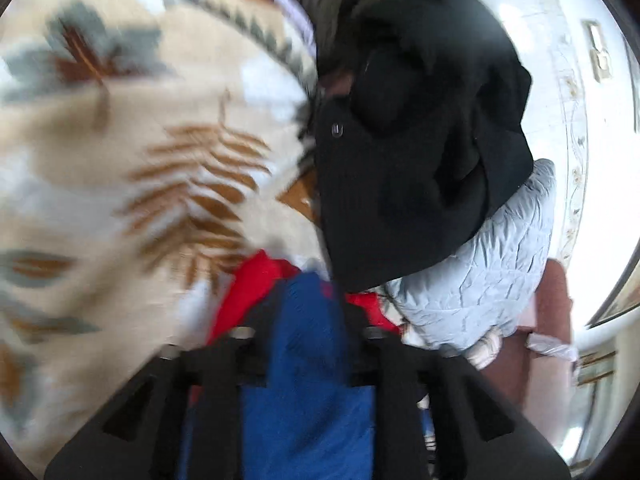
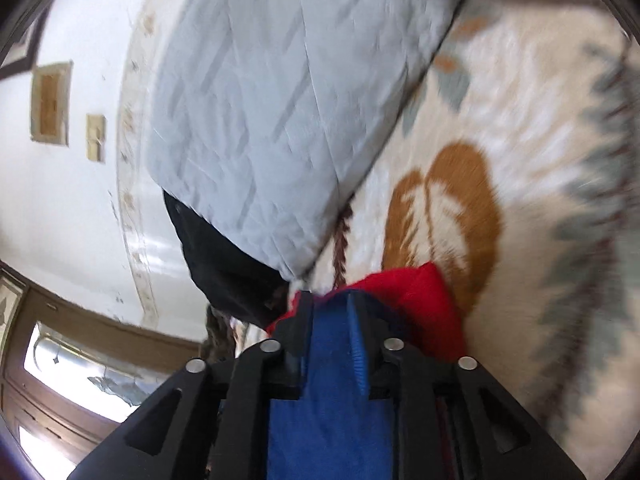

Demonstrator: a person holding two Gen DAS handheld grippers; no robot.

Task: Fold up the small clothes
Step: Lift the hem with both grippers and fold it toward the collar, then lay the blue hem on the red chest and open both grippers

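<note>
Because both cameras are blurred, only the bigger things are clear. In the left wrist view, a cream blanket [image 1: 120, 160] with brown and grey leaves covers the left half of the picture. At the bottom middle, the left gripper [image 1: 310, 308] has its two fingers somewhat apart. A small blue and red garment [image 1: 304, 400] fills the gap between them and lies on the blanket. I cannot tell if the pads press on the cloth or only stand beside it. To the right of the blanket is a black coat [image 1: 420, 120], and under it a pale blue pillow [image 1: 480, 280]. A white wall [image 1: 580, 80] is at the far right.

In the right wrist view, the wall [image 2: 72, 200] is on the left. Next comes the pillow [image 2: 260, 100], with the coat [image 2: 224, 272] below its lower corner. At the bottom middle, the right gripper [image 2: 336, 304] also has the blue part of the garment [image 2: 328, 400] between its fingers, which are a little apart. Here too I cannot tell whether it is clamped or loose. The red part of the garment lies just beside the right finger, on the blanket [image 2: 520, 160].
</note>
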